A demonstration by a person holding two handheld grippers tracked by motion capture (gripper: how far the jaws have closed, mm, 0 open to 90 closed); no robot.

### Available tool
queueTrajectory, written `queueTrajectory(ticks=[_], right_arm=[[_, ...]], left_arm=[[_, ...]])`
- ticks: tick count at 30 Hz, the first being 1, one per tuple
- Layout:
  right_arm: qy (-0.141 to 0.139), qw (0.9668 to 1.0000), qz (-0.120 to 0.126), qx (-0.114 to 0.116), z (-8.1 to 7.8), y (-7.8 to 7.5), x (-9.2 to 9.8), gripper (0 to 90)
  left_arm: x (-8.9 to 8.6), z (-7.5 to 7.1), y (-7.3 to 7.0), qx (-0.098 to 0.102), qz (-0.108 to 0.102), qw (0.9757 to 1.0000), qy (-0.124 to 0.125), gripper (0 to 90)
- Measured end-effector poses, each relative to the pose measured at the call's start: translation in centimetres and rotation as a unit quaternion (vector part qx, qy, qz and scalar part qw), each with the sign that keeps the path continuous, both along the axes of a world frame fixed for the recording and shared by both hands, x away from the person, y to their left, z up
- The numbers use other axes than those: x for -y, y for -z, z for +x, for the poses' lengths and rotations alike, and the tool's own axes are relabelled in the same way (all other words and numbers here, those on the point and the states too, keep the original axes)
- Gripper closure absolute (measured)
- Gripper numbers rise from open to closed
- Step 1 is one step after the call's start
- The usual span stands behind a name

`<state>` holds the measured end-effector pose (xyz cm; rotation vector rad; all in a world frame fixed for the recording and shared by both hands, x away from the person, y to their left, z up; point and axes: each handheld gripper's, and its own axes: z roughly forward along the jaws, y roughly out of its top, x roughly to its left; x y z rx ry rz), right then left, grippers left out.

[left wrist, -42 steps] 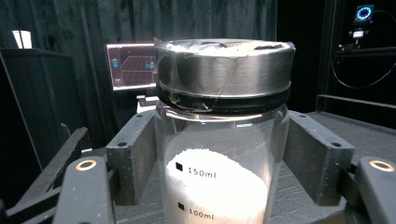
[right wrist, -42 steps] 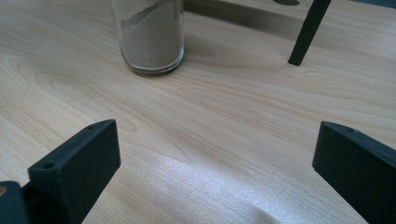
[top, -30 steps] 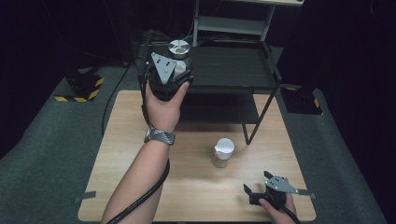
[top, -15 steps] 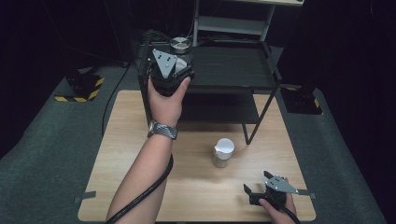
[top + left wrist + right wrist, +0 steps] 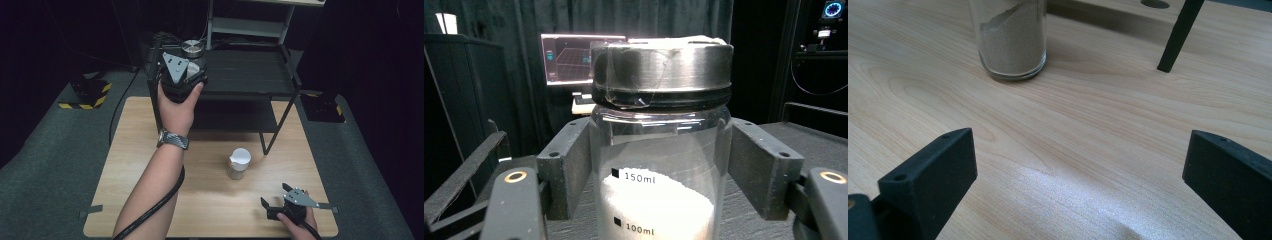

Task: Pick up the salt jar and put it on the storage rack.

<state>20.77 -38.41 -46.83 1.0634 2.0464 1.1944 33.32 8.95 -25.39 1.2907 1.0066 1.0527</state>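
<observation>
A clear jar (image 5: 661, 65) with a metal lid and white powder up to about its 150ml mark sits between the jaws of my left gripper (image 5: 659, 170), which is shut on its glass sides. In the high view this jar (image 5: 192, 48) is at the back left corner of the black rack's top shelf (image 5: 250, 75), with my left gripper (image 5: 192, 61) held up to it. Whether the jar rests on the shelf I cannot tell. My right gripper (image 5: 275, 196) lies low at the table's front right, open and holding nothing (image 5: 1078, 170).
A small glass (image 5: 239, 162) of beige powder with a white top stands mid-table, ahead of my right gripper (image 5: 1010, 40). A black rack leg (image 5: 1178, 35) comes down on the wooden table (image 5: 210, 200) to its right. Dark floor surrounds the table.
</observation>
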Motion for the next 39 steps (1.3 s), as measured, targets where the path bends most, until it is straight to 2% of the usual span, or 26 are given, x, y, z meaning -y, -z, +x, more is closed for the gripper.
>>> queueTrajectory(ticks=[8, 13, 19, 24, 29, 32, 33, 39], right_arm=[[0.000, 1.0000, 0.000, 0.000, 0.0, 0.0, 0.0, 0.6], [-0.001, 1.0000, 0.000, 0.001, 0.0, 0.0, 0.0, 0.6], [-0.002, 1.0000, -0.002, 0.003, 0.0, 0.0, 0.0, 0.6], [-0.001, 1.0000, -0.002, 0.002, 0.0, 0.0, -0.1, 0.6], [-0.001, 1.0000, -0.003, 0.002, -0.1, 0.0, -0.1, 0.6], [-0.001, 1.0000, -0.003, 0.002, 0.0, 0.0, -0.1, 0.6], [-0.002, 1.0000, -0.004, 0.002, 0.0, 0.0, -0.1, 0.6], [-0.002, 1.0000, -0.004, 0.001, 0.0, 0.0, -0.1, 0.6]], left_arm=[[0.1, -0.1, 0.1, 0.001, 0.002, 1.0000, -0.005, 28.0], [0.0, -0.2, 0.2, -0.001, -0.002, 1.0000, -0.006, 23.8], [-0.2, -0.6, 0.4, -0.002, -0.008, 0.9999, -0.010, 7.9], [-0.3, -1.0, 0.9, 0.008, 0.003, 0.9999, -0.010, 1.0], [-1.1, -1.4, 1.4, 0.019, -0.003, 0.9998, 0.005, 0.4], [-1.2, -1.7, 1.6, 0.024, -0.007, 0.9997, 0.007, 0.4], [-1.5, -2.0, 1.8, 0.027, -0.009, 0.9995, 0.015, 0.4], [-2.0, -3.0, 2.5, 0.030, -0.006, 0.9992, 0.028, 0.4]])
